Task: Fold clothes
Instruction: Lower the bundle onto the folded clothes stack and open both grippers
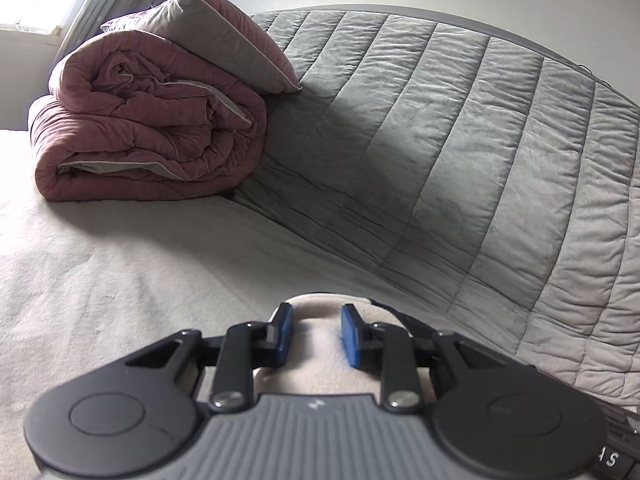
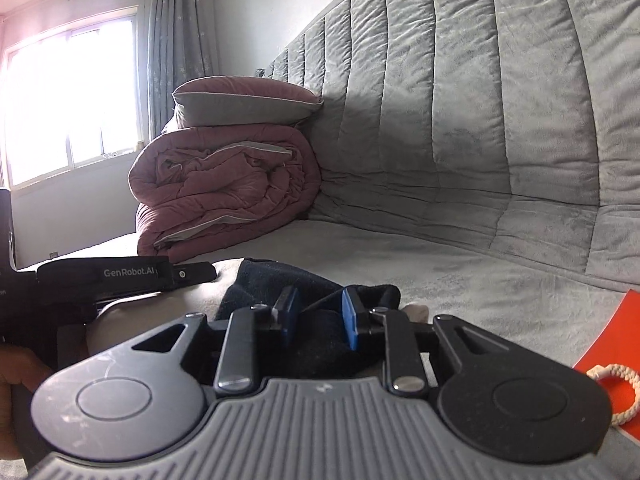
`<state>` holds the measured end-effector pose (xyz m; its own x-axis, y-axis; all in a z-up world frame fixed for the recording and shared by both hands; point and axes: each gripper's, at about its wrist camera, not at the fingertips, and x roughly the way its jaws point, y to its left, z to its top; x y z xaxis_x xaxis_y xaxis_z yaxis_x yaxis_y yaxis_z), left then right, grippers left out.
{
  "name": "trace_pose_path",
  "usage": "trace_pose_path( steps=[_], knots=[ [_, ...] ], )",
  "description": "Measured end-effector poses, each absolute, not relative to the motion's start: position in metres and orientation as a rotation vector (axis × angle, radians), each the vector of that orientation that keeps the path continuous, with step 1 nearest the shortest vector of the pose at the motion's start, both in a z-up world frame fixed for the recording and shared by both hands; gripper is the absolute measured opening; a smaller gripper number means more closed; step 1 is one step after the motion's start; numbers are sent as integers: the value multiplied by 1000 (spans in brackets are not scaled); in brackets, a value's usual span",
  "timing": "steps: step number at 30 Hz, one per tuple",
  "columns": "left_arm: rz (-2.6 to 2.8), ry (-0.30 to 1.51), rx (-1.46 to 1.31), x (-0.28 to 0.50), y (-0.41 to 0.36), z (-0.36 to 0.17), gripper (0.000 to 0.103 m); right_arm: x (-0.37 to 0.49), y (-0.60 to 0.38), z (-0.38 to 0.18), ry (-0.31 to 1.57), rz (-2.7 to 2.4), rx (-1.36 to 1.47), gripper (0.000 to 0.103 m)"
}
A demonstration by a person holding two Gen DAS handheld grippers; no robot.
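Left gripper [image 1: 318, 328], the one in your left hand, sits low over the near edge of the bed [image 1: 100, 280], its blue pads [image 1: 285, 332] drawn in against a raised fold of cream cloth [image 1: 316, 364] that fills the space between them, so it appears to pinch that fold. Toward the far left corner of the bed lies a pink duvet [image 1: 152, 136], rolled and folded into a thick bundle, with a pink and grey pillow [image 1: 224, 36] on top. To the right of the bundle, a grey quilted cover [image 1: 460, 140] rises from the far edge of the bed and runs along its whole back. From the right wrist view, a bright window [image 2: 72, 96] stands at the far left with a grey curtain [image 2: 182, 40] beside it. The black body of your left gripper crosses the left side of that view, lying level over the bed. Right gripper [image 2: 318, 312] sits just beside it at the same near edge, its blue pads on either side of a ridge of dark navy cloth [image 2: 320, 346]; you cannot tell from this view whether they actually press on it. Cream cloth shows on both sides of the dark patch. At the near right edge lies an orange item [image 2: 616, 332] with a cream braided ring [image 2: 624, 412] on it.
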<state>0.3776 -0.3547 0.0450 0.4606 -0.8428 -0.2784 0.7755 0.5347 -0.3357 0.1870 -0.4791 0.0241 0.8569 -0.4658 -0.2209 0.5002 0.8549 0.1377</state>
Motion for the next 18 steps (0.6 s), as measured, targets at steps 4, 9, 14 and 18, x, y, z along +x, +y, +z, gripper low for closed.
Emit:
trace_pose_path(
  steps=[4,9,14,18],
  knots=[
    [-972,441,-152,371,-350,56,31,184,-474,28,153,-509,193,26],
    [-922,481,-196,362,-336,66,53,176,-473,45,138,-445,221,38],
    [-887,495,-257,334,-318,77,61,164,-473,63,139,-403,250,43],
    [-860,485,-240,304,-306,89,78,149,-468,81,123,-382,245,50]
  ],
)
